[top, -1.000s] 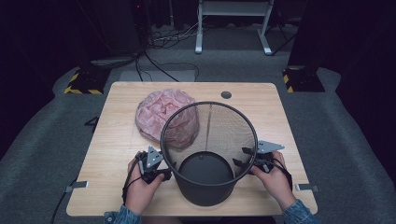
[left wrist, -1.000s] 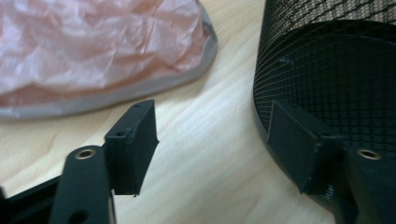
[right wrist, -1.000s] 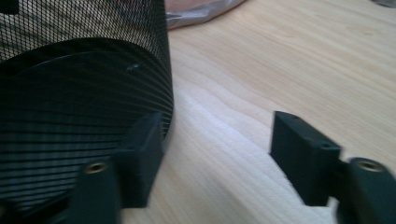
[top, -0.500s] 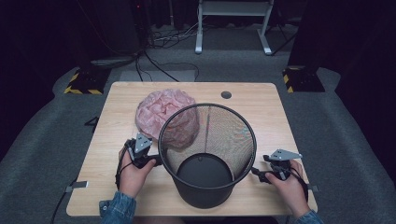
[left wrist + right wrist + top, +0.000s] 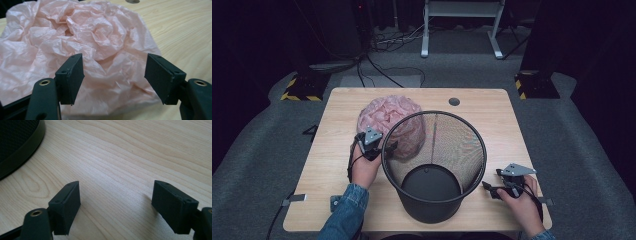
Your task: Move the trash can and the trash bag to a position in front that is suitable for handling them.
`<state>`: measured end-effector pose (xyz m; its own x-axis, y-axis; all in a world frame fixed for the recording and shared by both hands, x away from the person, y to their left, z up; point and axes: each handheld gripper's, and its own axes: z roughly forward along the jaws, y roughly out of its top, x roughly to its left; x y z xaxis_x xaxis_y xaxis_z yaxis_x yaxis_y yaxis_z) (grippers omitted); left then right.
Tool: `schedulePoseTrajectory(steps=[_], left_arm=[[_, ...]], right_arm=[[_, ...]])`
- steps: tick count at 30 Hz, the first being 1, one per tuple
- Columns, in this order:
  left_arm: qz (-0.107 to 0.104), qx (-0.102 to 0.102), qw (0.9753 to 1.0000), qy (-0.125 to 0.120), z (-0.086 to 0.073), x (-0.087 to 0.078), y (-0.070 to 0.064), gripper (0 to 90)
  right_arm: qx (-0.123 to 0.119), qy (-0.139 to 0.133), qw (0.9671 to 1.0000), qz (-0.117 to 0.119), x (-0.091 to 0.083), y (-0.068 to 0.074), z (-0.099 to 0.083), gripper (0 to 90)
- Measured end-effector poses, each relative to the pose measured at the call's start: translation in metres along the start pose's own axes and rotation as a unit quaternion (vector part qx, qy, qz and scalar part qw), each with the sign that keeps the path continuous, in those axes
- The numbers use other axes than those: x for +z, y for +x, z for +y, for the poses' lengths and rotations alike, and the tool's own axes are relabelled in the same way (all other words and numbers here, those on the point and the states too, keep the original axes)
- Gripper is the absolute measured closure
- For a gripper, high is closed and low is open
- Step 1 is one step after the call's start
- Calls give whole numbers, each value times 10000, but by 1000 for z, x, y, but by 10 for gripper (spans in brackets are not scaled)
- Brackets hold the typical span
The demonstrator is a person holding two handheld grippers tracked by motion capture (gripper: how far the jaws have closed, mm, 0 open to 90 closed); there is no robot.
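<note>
**Operator:** Pink plastic bag [image 5: 388,117], item one, high view: crumpled heap on the bench [image 5: 337,205], far-left of centre, touching the far-left side of the black mesh bin [image 5: 434,165]. Left gripper [image 5: 384,148] sits at the bag's near edge; right gripper [image 5: 490,189] rests on bare wood to the bin's right.

**Checker:** Left gripper view?

**Operator:** Pink plastic bag [image 5: 82,50] lies just ahead of my left fingers [image 5: 71,77]. They stand spread wide, nothing between them yet.

**Checker:** Right gripper view?

**Operator:** Right fingers [image 5: 67,205] also spread wide, empty, over bare bench [image 5: 130,157]; the bin's rim [image 5: 23,152] curves past at upper left.

**Checker:** Progress?

**Operator:** I judge it early. Bin stands upright and empty, bag not yet gripped. Left to do: pinch the bag, lift it, bring it to the bin.
</note>
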<state>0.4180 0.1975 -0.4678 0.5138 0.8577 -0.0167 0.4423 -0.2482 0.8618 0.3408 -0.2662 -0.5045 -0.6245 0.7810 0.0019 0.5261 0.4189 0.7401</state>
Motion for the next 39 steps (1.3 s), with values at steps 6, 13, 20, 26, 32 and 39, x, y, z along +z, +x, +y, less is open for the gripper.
schedulePoseTrajectory(steps=[6, 13, 20, 26, 32, 39], left_arm=[[74, -258, 9986, 463, -9, 28, 11, 342], [210, -568, 9936, 953, -23, 31, 22, 390], [188, -297, 9942, 1019, -34, 12, 18, 393], [165, -114, 9940, 1078, -52, -18, 12, 392], [165, -53, 9935, 1123, -69, -49, 7, 390], [48, 63, 9922, 1242, -93, -91, -4, 370]], right_arm=[[-1, -3, 10000, 0, 0, 0, 0, 230], [-12, -6, 10000, 11, 0, 0, 0, 230], [-20, -4, 10000, 29, 1, -1, 1, 230], [-24, -6, 10000, 29, 1, -1, 1, 230], [-22, -4, 10000, 32, 1, -1, 1, 230], [-33, 0, 10000, 38, 1, -1, 1, 230]])
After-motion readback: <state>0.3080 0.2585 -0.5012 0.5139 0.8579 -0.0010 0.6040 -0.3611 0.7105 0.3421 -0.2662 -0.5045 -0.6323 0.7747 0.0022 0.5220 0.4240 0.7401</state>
